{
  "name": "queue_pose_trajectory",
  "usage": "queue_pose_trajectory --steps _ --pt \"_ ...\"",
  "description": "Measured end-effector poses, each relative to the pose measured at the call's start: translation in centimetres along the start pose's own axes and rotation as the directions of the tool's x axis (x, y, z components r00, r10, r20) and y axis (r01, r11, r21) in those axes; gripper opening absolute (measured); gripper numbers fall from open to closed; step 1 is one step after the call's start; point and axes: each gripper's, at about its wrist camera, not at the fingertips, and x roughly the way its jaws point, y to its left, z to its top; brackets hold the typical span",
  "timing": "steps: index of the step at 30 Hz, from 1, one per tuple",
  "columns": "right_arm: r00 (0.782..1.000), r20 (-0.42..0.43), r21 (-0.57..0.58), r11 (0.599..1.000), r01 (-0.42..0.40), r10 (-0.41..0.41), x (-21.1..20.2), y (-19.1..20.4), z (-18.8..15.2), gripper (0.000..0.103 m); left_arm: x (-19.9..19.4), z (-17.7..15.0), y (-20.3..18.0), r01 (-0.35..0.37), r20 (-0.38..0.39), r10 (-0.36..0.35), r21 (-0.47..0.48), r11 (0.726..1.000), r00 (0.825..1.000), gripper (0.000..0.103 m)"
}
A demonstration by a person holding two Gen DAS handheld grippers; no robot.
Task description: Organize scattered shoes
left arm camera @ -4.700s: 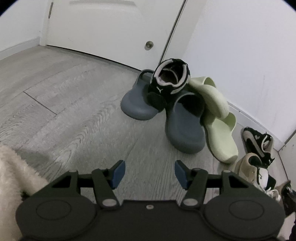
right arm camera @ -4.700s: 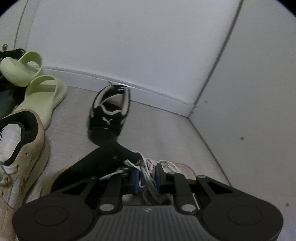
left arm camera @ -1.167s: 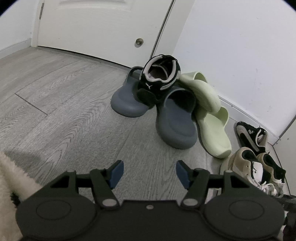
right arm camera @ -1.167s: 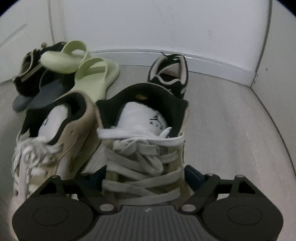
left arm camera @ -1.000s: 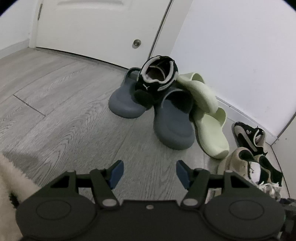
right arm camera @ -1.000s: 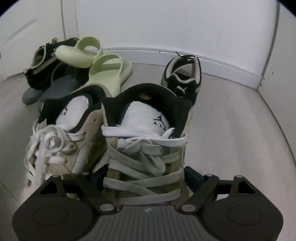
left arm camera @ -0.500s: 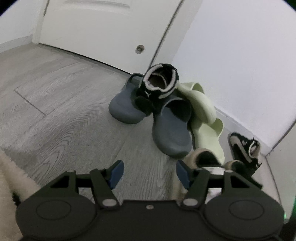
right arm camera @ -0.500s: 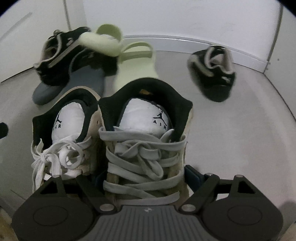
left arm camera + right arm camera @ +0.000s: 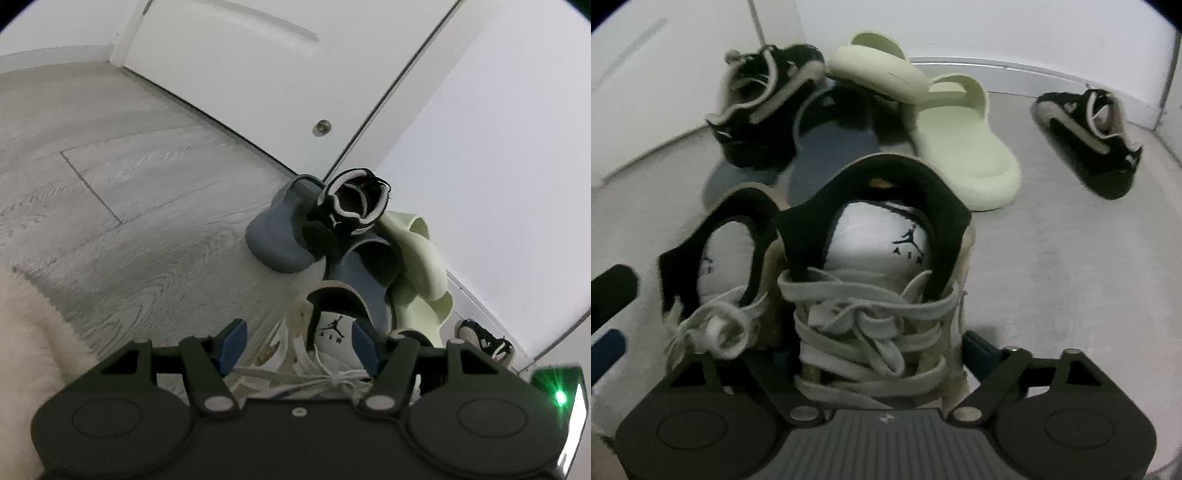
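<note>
Change since half a second before — the left gripper (image 9: 297, 341) had come down over the beige Jordan sneaker (image 9: 325, 328), which now sat between its blue-padded fingers (image 9: 232, 338); previously those fingers framed bare floor. The shoe pile stood closer and higher in the left wrist view.

Count — beige sneakers: two, side by side. Black sneakers: two, one atop the pile (image 9: 351, 206), one alone near the baseboard (image 9: 1089, 140). Slate-blue clogs (image 9: 277, 236): two. Pale green slides (image 9: 960, 147): two, one propped across the other.

Left gripper: jaws spread wide, either side of the left-hand sneaker's tongue and laces, not pressing it.

Right gripper (image 9: 875, 358): jaws held wide around the second beige sneaker (image 9: 875, 258), one blue pad (image 9: 979, 350) beside its right flank; the other pad was hidden behind laces, so a firm grip could not be confirmed.

Both beige sneakers lay on the grey wood-look floor (image 9: 129, 221), heels toward the pile, just in front of the clogs and slides. A fleecy cream sleeve (image 9: 33, 332) showed at left.
</note>
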Motion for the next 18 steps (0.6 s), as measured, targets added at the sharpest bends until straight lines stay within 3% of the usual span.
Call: queue_pose_trajectory --steps 1,5,7,18 --pt "0.998 0.011 -0.004 0.998 -0.063 0.063 -0.4 -1.0 -0.2 0.092 0.0 0.0 -0.1 0.002 0.002 -0.002 0.004 1.000 1.000 0.064" --pt "0.983 0.029 -0.034 0.984 -0.178 0.179 -1.8 -3.1 -1.1 0.096 -0.3 -0.2 -0.2 0.007 0.007 -0.007 0.021 1.000 1.000 0.064" --pt "0.974 0.029 -0.046 0.973 -0.224 0.226 -2.2 -3.8 -1.6 0.090 -0.5 -0.3 -0.2 0.008 0.011 -0.008 0.021 1.000 1.000 0.064" --pt "0.984 0.007 -0.007 0.984 -0.180 0.181 -2.1 -0.1 -2.3 0.088 -2.0 0.9 0.5 0.039 0.062 -0.038 -0.018 0.999 0.997 0.064"
